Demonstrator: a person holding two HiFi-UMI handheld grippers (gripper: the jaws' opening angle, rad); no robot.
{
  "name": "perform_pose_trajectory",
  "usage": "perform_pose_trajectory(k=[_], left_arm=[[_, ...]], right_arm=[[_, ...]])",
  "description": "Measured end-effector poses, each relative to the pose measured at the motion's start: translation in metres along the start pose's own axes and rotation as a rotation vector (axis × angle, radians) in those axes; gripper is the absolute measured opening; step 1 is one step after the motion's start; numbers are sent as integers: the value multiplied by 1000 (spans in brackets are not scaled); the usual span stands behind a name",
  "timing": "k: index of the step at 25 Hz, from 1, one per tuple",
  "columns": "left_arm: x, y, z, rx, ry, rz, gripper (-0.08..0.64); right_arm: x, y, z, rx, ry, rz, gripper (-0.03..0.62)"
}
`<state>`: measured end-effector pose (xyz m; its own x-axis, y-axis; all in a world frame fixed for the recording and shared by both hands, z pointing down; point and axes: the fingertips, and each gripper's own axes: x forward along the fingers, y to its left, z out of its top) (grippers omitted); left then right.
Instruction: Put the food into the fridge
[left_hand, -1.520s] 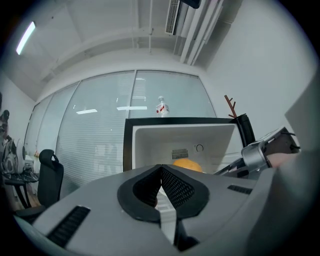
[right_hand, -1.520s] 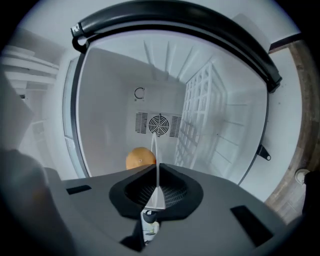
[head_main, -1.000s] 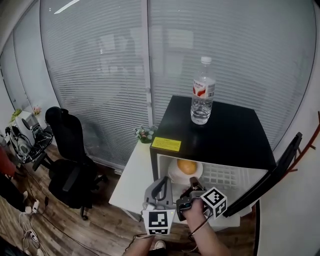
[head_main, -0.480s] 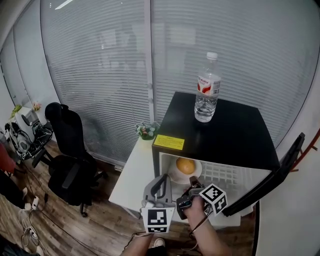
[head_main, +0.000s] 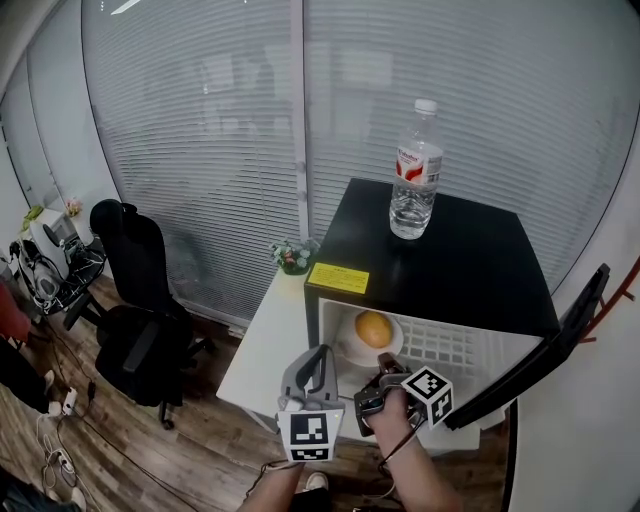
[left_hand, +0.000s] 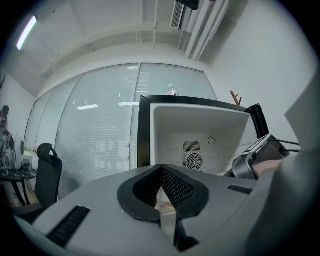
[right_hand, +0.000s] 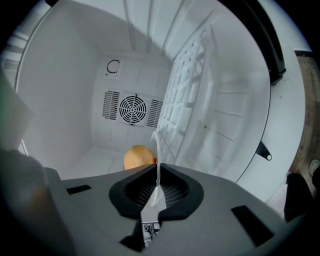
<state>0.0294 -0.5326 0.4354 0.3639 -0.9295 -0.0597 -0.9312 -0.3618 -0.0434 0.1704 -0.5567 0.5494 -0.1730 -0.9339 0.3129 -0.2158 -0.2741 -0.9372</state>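
Note:
An orange (head_main: 373, 328) lies on a white plate (head_main: 349, 349) just inside the open mini fridge (head_main: 440, 270), on its floor at the left. My right gripper (head_main: 383, 365) is shut on the plate's near rim. In the right gripper view that thin rim (right_hand: 156, 150) runs up between the pads, with the orange (right_hand: 139, 156) behind it and the fridge's fan grille beyond. My left gripper (head_main: 320, 352) is shut with nothing in it, just left of the right one, outside the fridge's front. In the left gripper view its pads (left_hand: 161, 187) meet.
The fridge door (head_main: 545, 350) hangs open at the right. A water bottle (head_main: 415, 185) stands on the fridge's black top. A wire shelf (head_main: 450, 350) fills the inside right. A small white table (head_main: 265, 350) with a potted plant (head_main: 294, 257) and an office chair (head_main: 135, 300) stand to the left.
The left gripper has edged slightly to the left. The right gripper keeps hold of the plate at the fridge's mouth, with hardly any movement.

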Motion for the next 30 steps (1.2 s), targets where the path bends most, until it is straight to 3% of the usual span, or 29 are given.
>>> perform_pose_trajectory(k=[10,14,19,30], left_arm=[[-5,1,-4,-12,6,8,26],[-7,1,-5,-10,9,11,26],[-6,1,-6,-3,10,11,26],[-7,1,-7,8,15,12,26]], right_arm=[[-3,1,-4,36,-3,11,43],[-3,11,-2,60,-12,74,157],[-3,21,-1,61,-7,111,221],[-4,22,-5,13,12,56,342]])
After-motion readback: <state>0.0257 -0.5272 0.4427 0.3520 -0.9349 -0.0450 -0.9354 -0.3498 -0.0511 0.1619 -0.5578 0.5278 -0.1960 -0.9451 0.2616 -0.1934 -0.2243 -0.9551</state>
